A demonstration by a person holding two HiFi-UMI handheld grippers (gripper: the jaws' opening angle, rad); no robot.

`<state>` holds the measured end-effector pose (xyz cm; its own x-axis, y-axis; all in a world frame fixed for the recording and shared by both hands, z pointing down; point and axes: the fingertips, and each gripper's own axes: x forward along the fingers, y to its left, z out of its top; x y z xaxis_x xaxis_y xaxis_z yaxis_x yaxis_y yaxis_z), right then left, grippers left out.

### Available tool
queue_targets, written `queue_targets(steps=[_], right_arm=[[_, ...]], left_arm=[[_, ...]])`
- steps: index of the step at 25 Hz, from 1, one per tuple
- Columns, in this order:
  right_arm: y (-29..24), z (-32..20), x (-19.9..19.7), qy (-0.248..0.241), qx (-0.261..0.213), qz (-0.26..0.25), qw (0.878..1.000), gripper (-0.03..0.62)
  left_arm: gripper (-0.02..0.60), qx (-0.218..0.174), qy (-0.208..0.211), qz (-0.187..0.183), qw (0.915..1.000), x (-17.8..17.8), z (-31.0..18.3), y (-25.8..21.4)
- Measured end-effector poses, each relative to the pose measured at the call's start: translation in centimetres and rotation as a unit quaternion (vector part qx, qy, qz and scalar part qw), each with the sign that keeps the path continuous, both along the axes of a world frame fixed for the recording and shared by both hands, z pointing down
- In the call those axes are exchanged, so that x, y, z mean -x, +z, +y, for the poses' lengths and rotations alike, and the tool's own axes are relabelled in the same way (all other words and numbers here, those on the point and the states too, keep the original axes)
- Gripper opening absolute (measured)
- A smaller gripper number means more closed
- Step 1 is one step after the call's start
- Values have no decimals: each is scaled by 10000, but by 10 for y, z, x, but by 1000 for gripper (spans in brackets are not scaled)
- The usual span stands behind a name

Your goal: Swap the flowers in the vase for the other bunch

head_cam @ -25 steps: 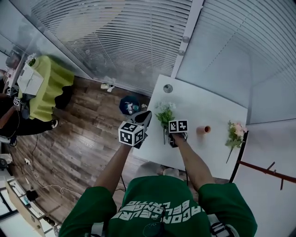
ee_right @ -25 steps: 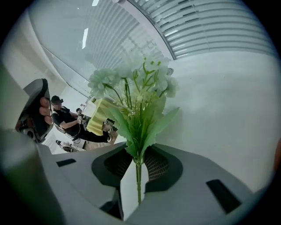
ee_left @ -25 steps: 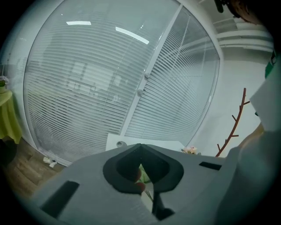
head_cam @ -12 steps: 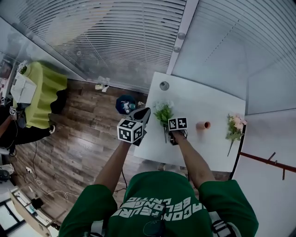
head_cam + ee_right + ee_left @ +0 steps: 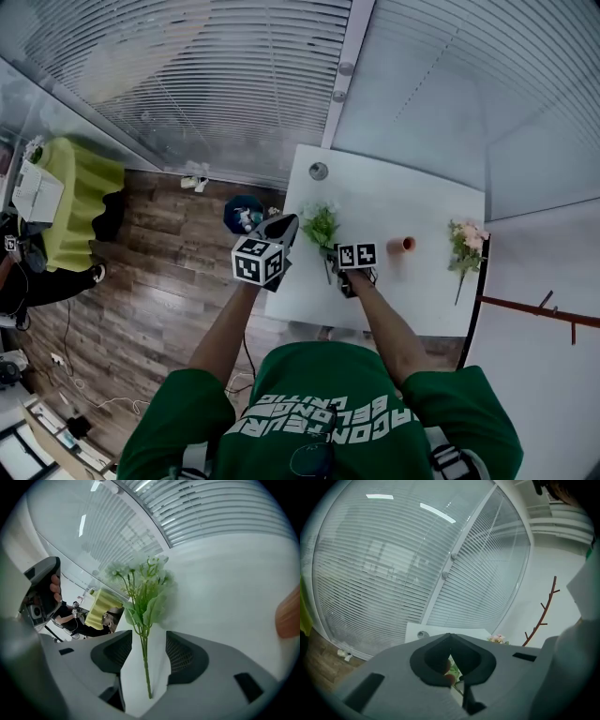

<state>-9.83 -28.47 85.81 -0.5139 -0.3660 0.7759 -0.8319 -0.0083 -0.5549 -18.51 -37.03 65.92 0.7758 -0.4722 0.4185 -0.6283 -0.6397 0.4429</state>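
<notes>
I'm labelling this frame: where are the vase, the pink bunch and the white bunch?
vase (image 5: 401, 245), head view, its orange side.
pink bunch (image 5: 466, 234), head view, its blooms.
white bunch (image 5: 153, 607), right gripper view, its leaves.

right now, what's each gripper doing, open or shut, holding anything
left gripper: shut, nothing held.
right gripper: open, jaws have just been opening; the white bunch has its stem between them, unpinched.

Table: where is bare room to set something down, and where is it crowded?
Bare: the far stretch of the table beyond the vase, and the gap between vase and pink bunch. Crowded: round the green bunch.
</notes>
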Motion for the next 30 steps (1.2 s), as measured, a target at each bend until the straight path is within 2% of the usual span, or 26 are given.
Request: queue_targets(steps=[4,10,16,20,24,30], right_arm=[[-24,-4,-14,68,-287,162,9994,210],[-93,-14,-46,174,-1181,442,9919,210],[-181,-17,-99,259,-2416,1073,9641,203],[-226,-11,-138,438,-3011,1441,9416,114],[-256,11,-184,608,-3346,1692,9251,26],[-287,40,-248,810,-3584,1744,9135,14]], left_arm=[[2,-30,69,61,10000,-5,2,-5],[2,-146,286,172,9993,-33,11,-18],[2,-367,458,247,9980,-76,24,-42],[2,-525,475,235,9972,-101,28,-54],[2,-652,457,241,9965,-132,43,-68],[2,-850,613,230,9942,-191,64,-91]])
